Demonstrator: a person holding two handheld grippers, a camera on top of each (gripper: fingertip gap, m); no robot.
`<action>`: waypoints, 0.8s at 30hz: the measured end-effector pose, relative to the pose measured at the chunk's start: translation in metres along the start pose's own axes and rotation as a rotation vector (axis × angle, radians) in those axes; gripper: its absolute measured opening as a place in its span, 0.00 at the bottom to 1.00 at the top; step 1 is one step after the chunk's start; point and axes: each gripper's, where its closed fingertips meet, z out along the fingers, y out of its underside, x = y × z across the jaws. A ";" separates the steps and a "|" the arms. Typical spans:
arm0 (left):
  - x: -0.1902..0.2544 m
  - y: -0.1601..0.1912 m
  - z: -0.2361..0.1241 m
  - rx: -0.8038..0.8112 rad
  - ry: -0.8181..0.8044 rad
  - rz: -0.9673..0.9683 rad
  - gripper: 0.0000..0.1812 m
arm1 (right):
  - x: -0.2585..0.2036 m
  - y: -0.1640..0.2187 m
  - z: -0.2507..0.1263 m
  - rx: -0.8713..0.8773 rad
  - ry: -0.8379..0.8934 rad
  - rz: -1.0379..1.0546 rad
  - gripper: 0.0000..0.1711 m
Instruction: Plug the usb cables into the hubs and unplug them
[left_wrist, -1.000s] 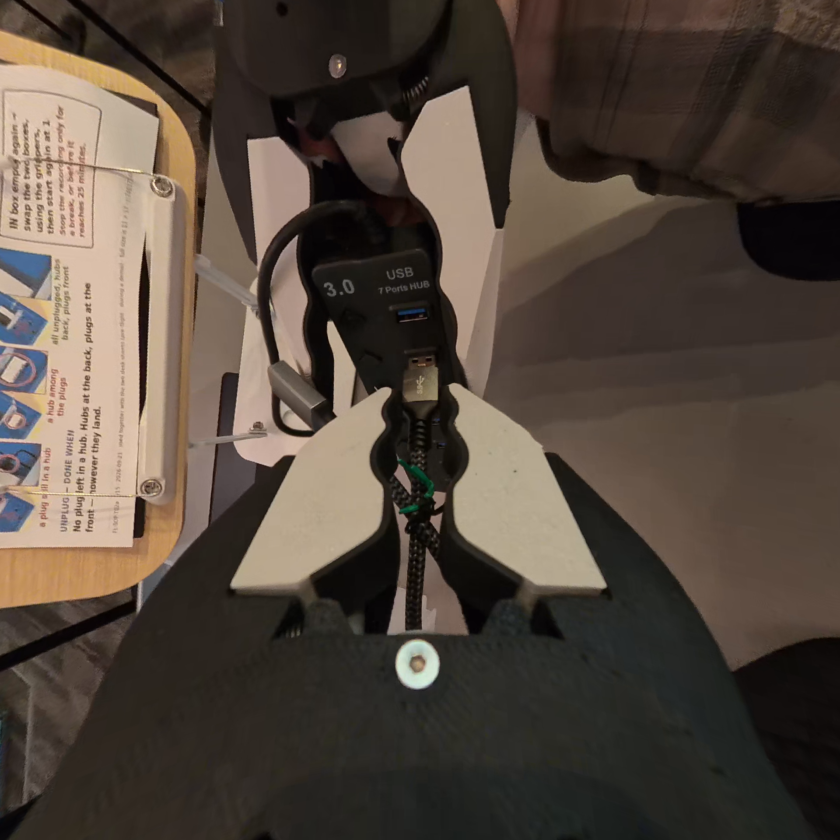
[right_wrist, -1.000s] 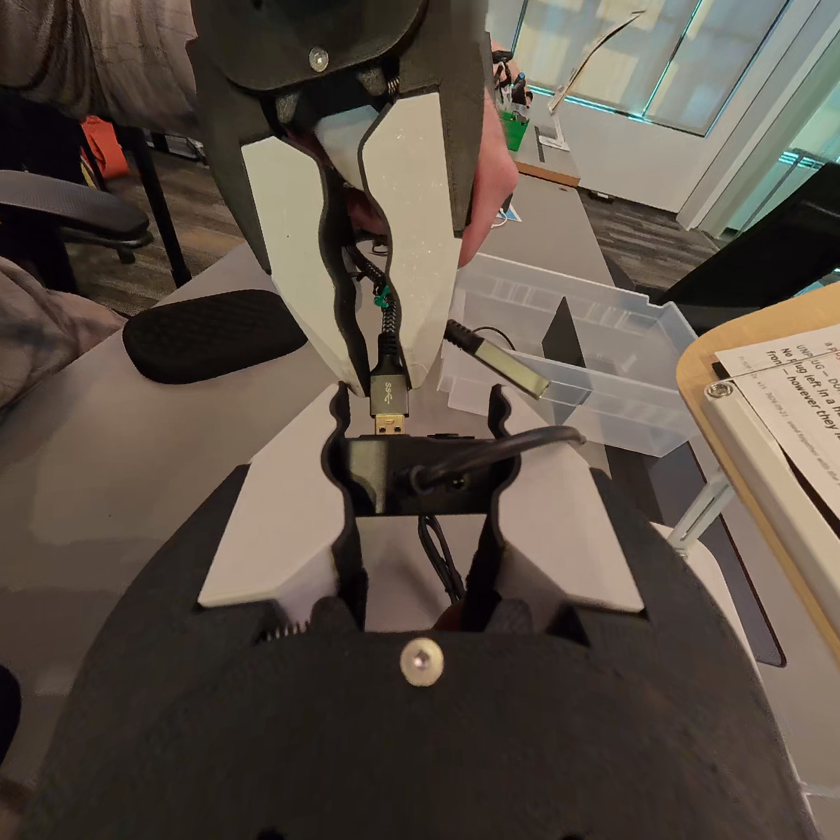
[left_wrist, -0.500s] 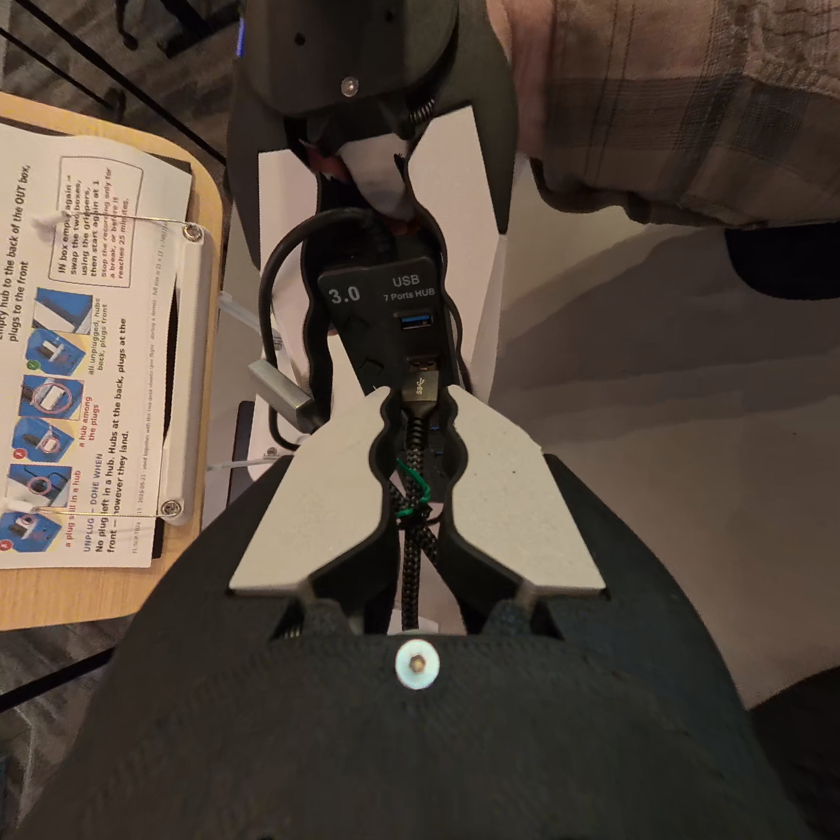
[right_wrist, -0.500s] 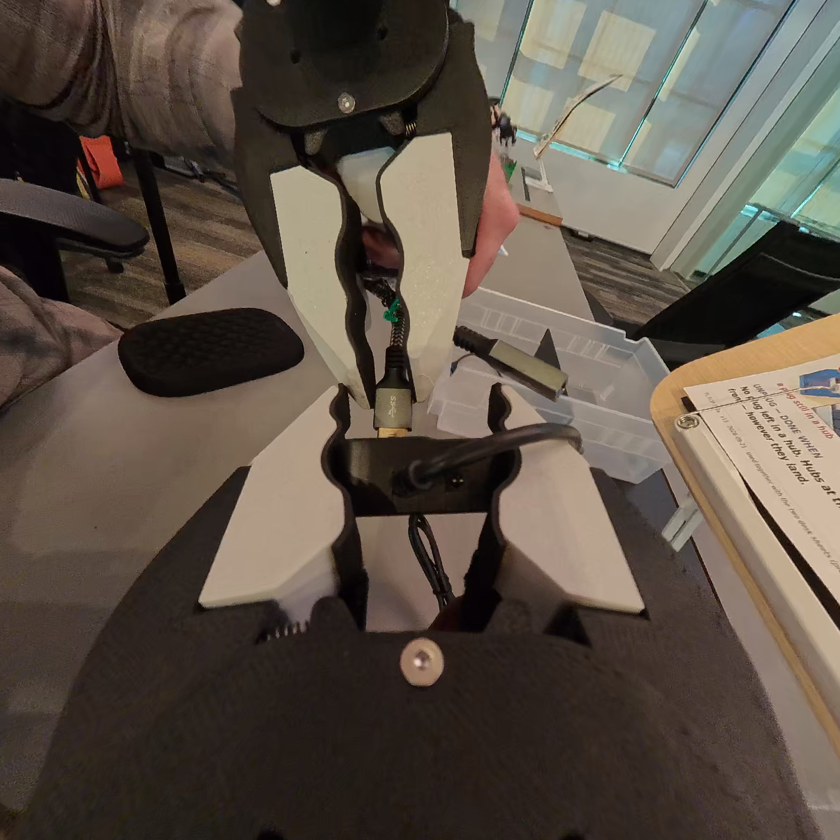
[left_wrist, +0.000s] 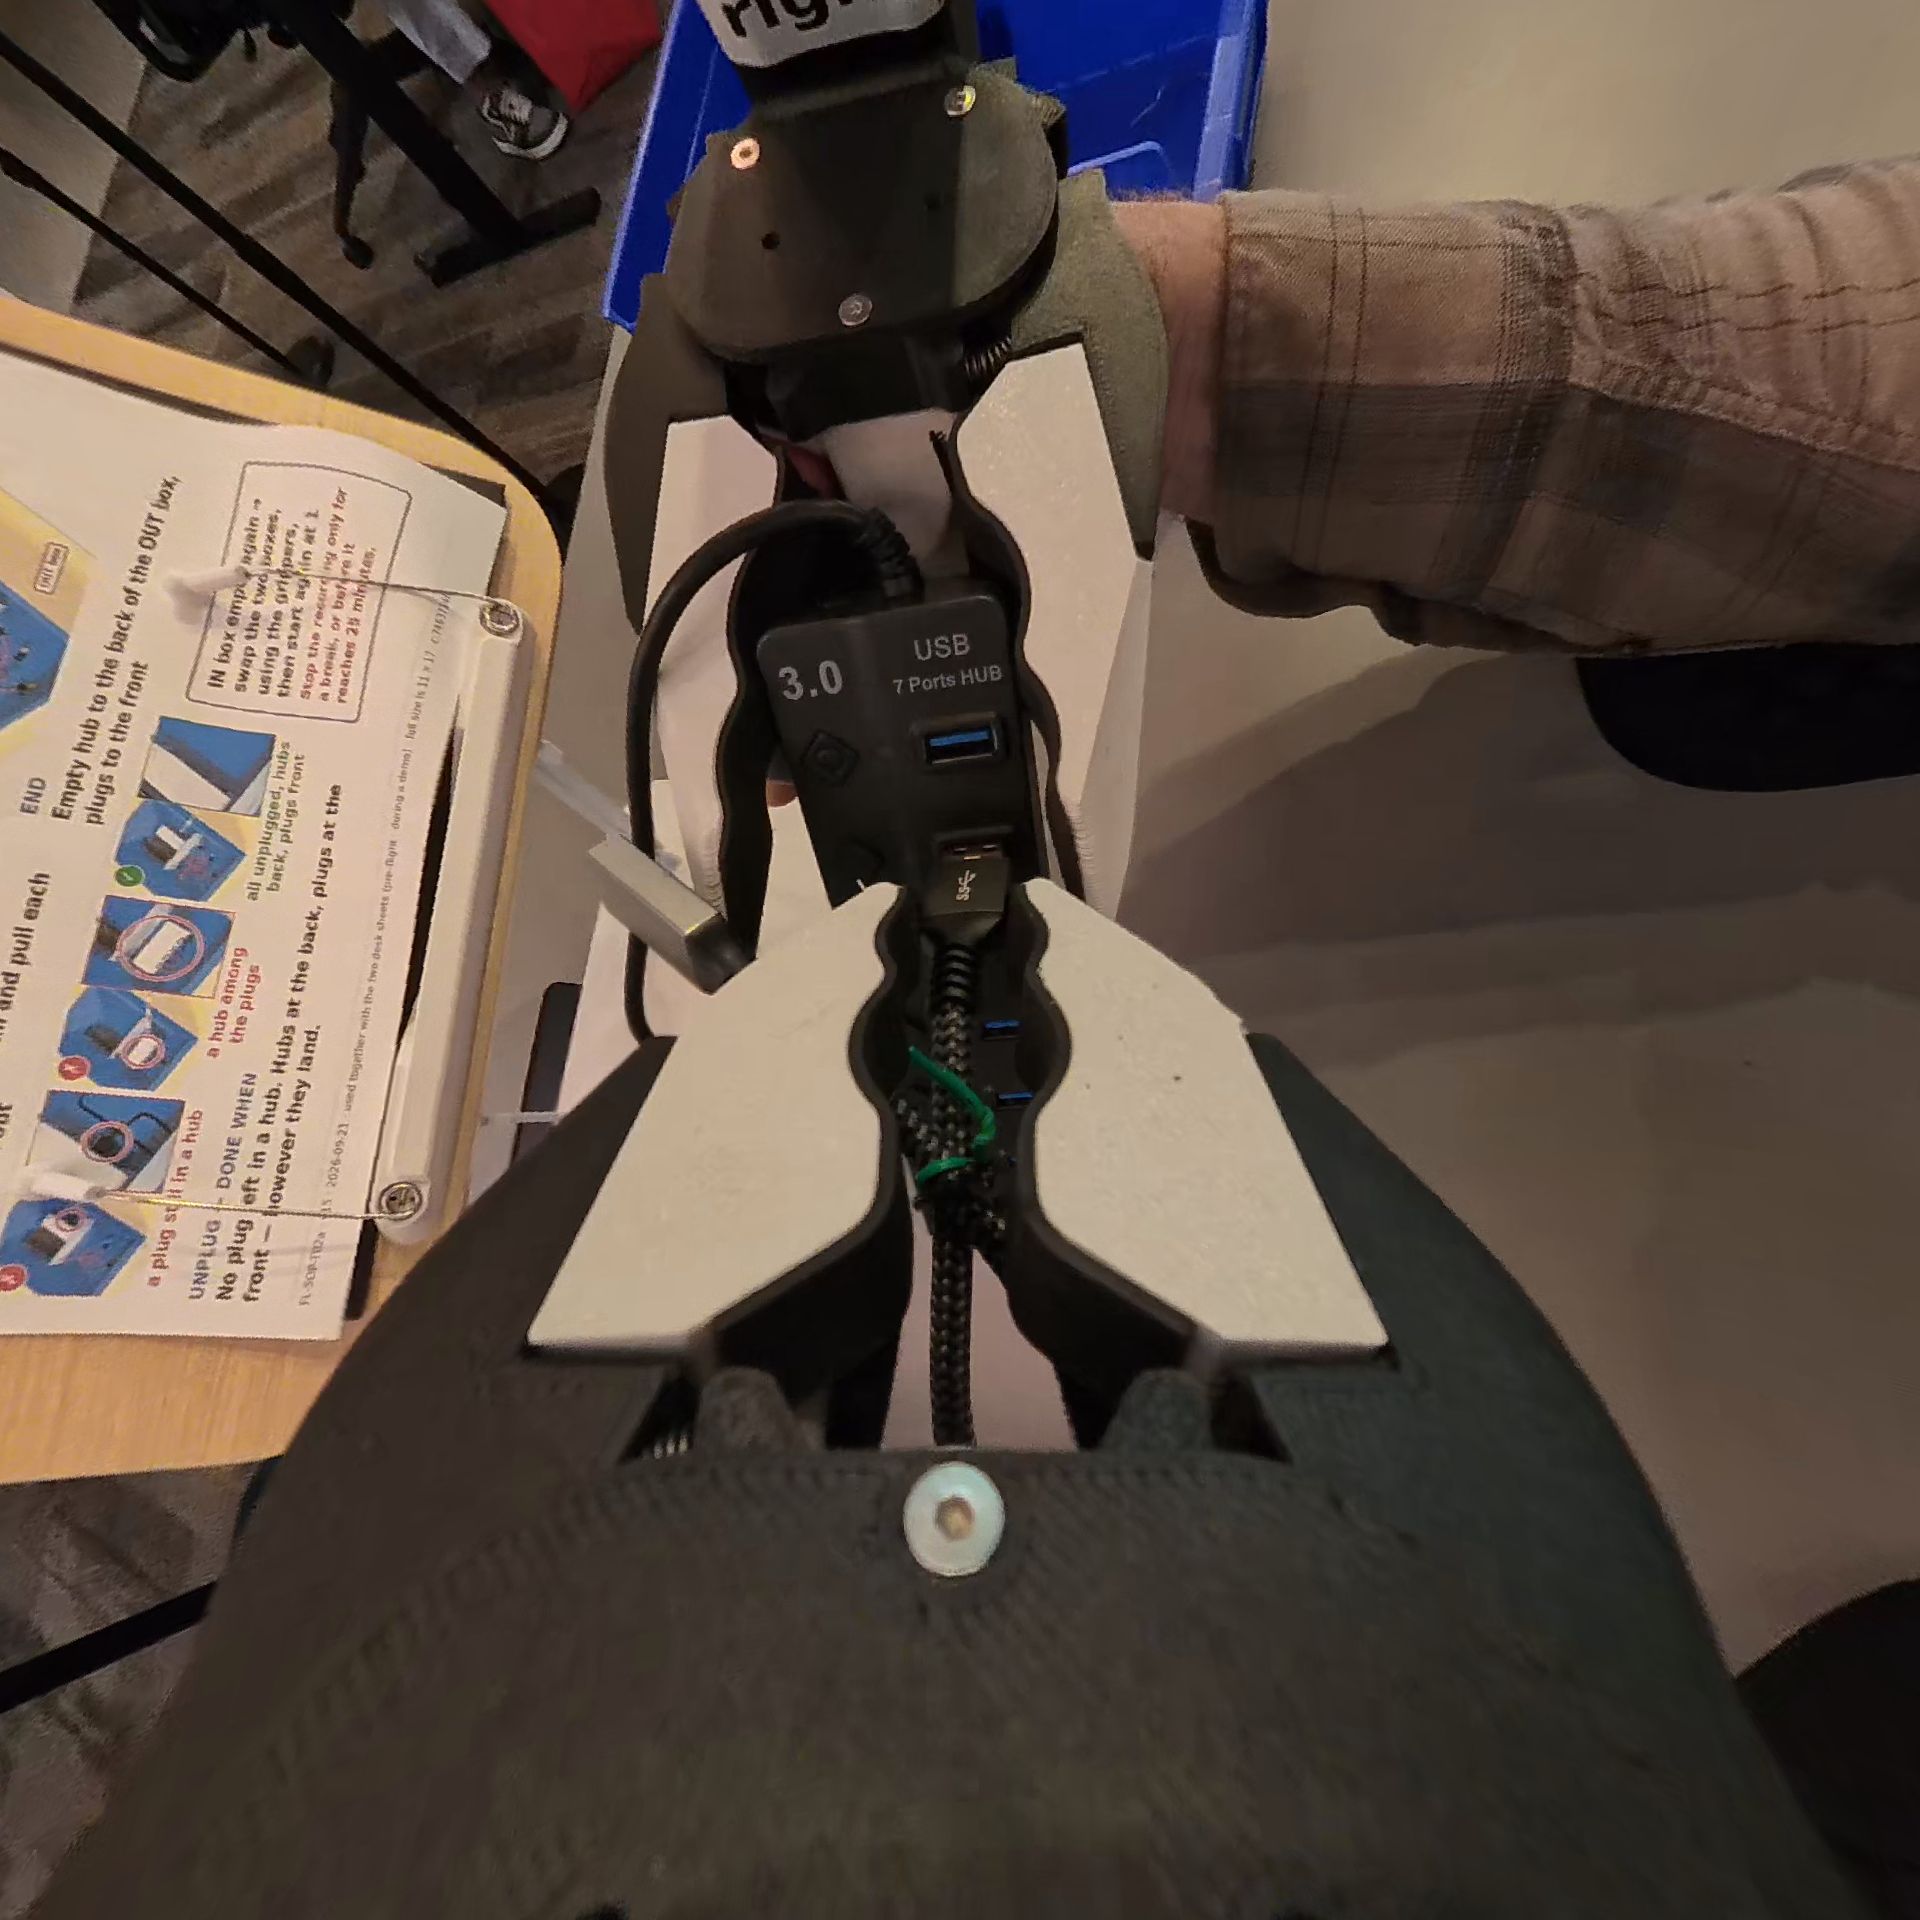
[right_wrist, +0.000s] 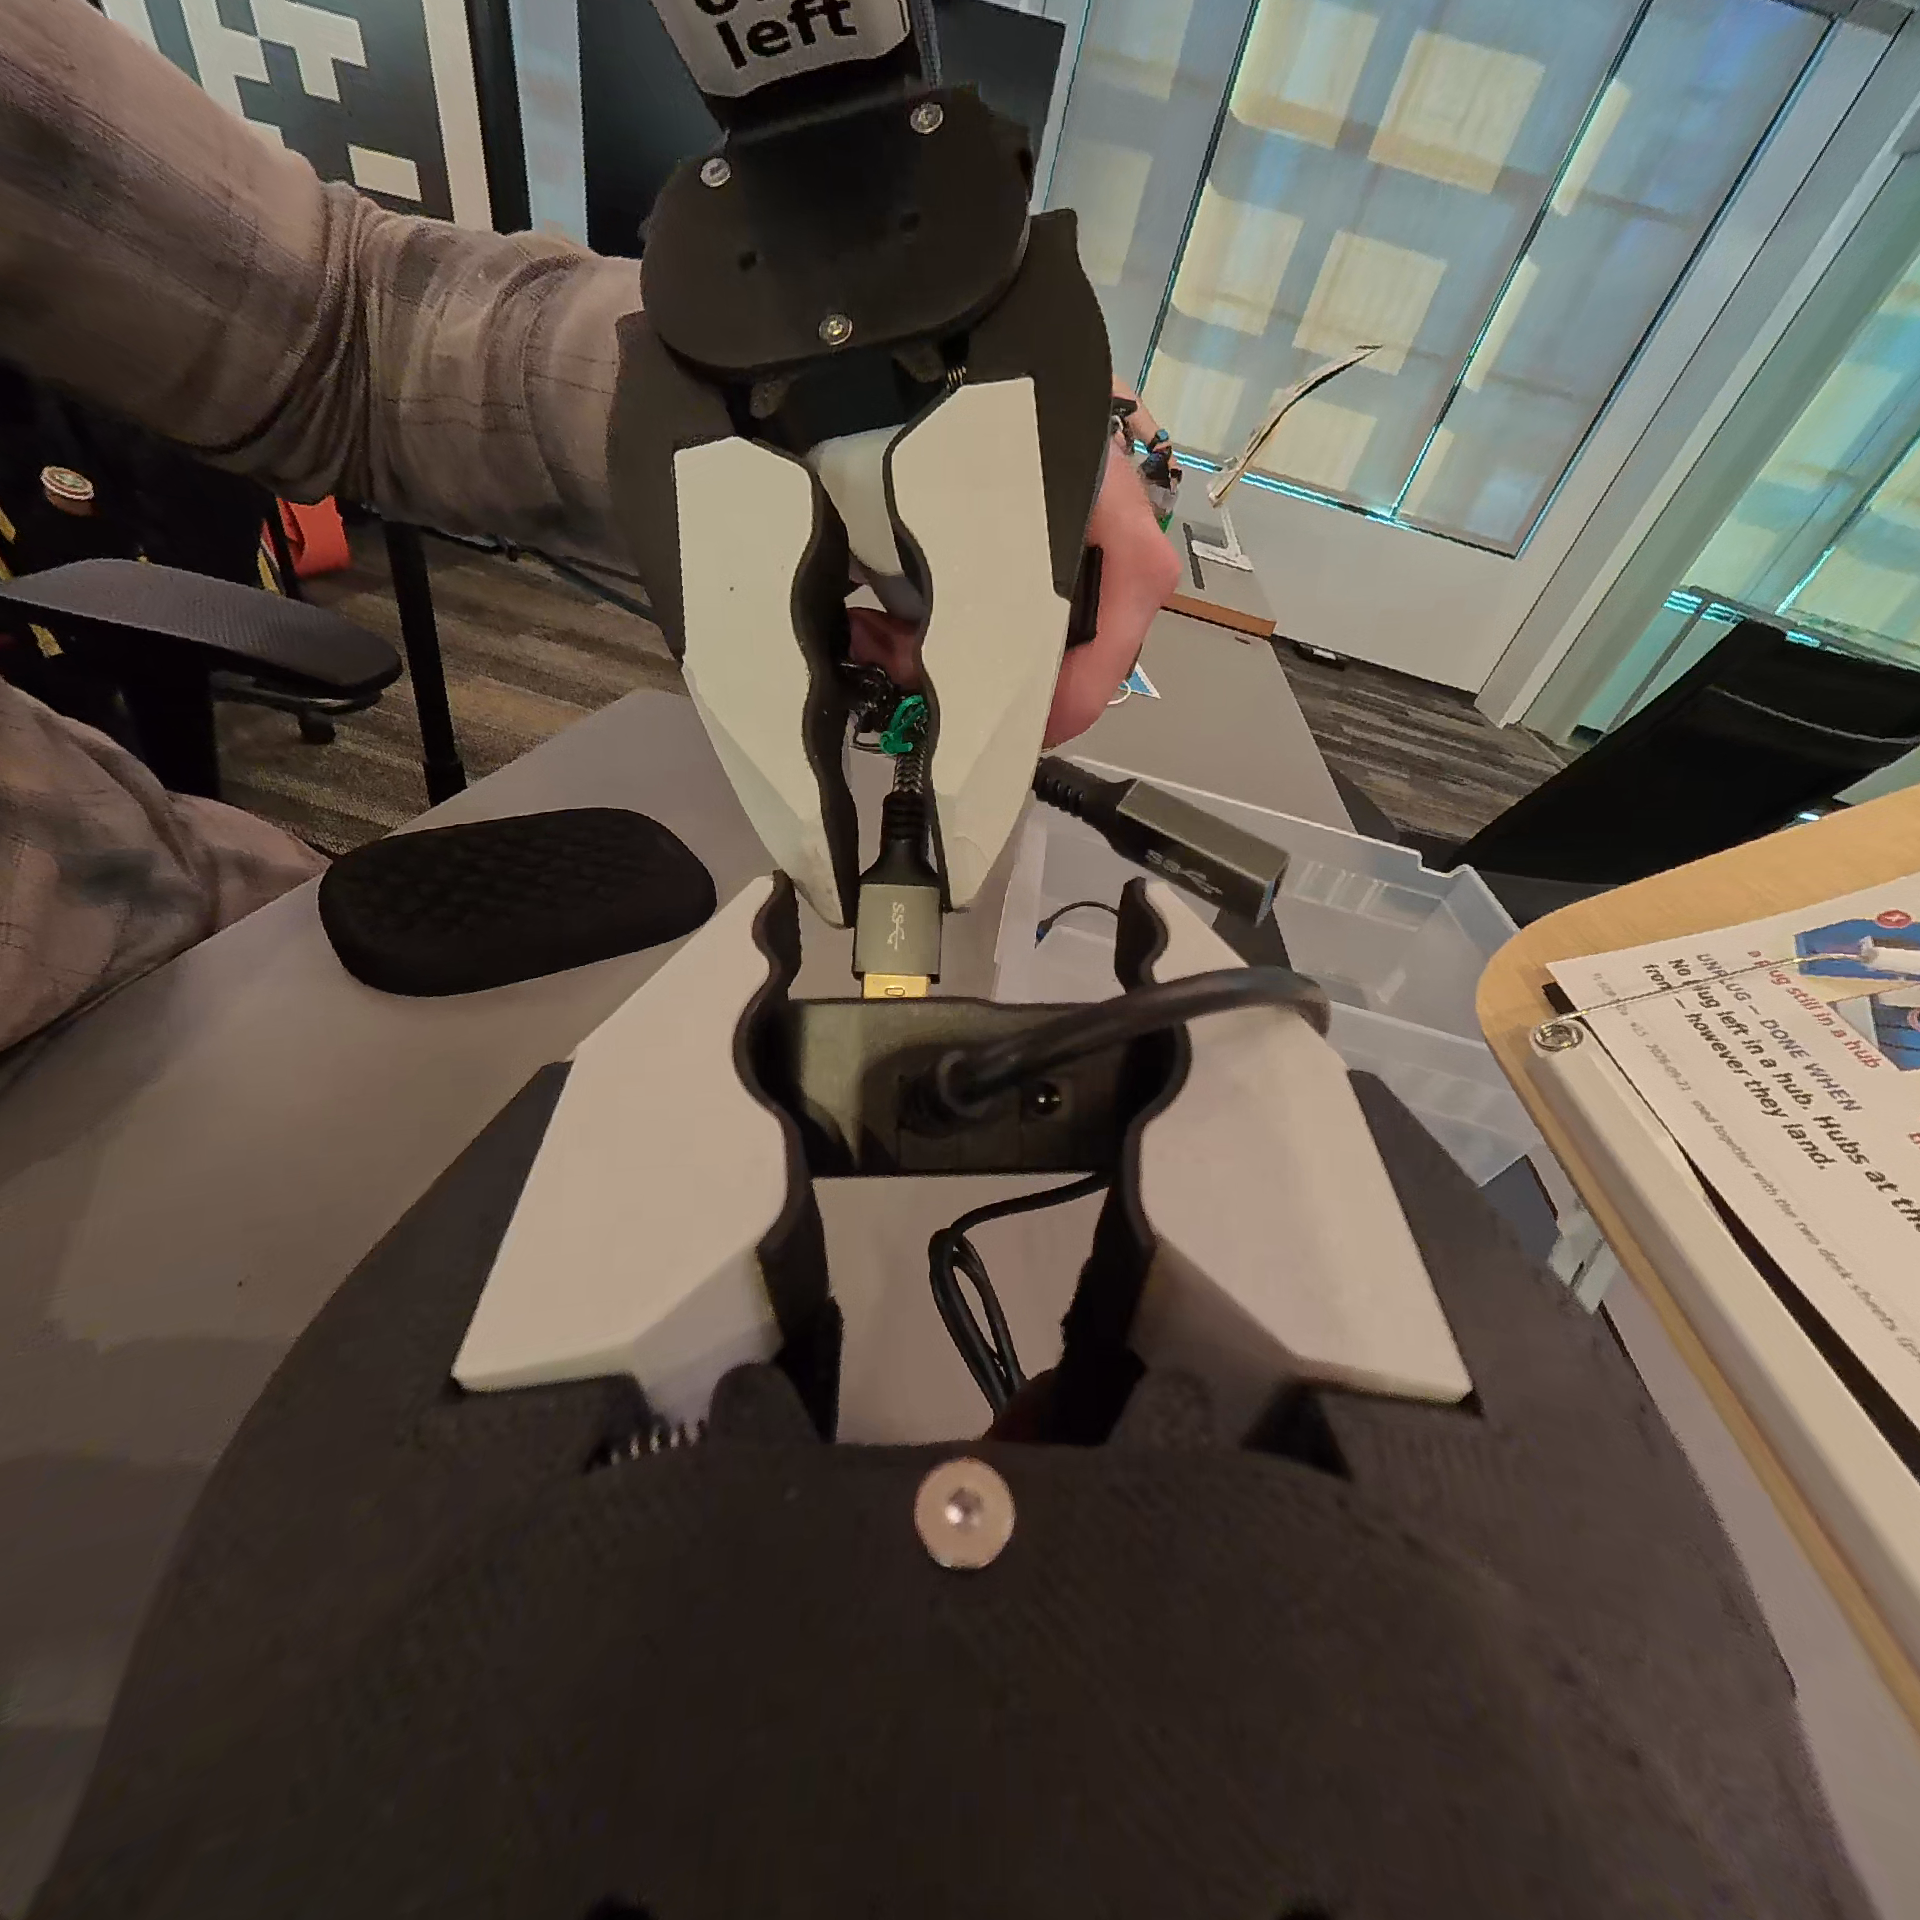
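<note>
Moved: plug (left_wrist: 971, 883) now nosed into hub (left_wrist: 914, 748) port, was short before.
Left tool (left_wrist: 961, 914): clenched on plug, steering.
Right tool (right_wrist: 956, 935): clamps hub, bracing push.

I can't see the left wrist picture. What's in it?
The left claw grips a braided cable's plug, partly pushed into a black hub. The right claw holds the hub from the far side. A paper sheet lies left.

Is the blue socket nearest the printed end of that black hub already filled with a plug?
No, that blue port on the hub is empty; the braided cable's plug sits at the next port down.
</note>
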 end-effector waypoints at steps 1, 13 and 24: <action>0.000 -0.001 -0.001 -0.004 -0.008 0.011 0.09 | 0.000 -0.001 0.000 0.004 0.000 -0.001 0.35; -0.006 -0.006 -0.019 -0.115 -0.093 0.124 0.06 | 0.000 -0.005 -0.006 0.020 0.012 -0.008 0.35; -0.002 0.003 -0.010 -0.120 -0.048 0.103 0.06 | 0.000 -0.004 -0.004 0.011 0.008 -0.018 0.35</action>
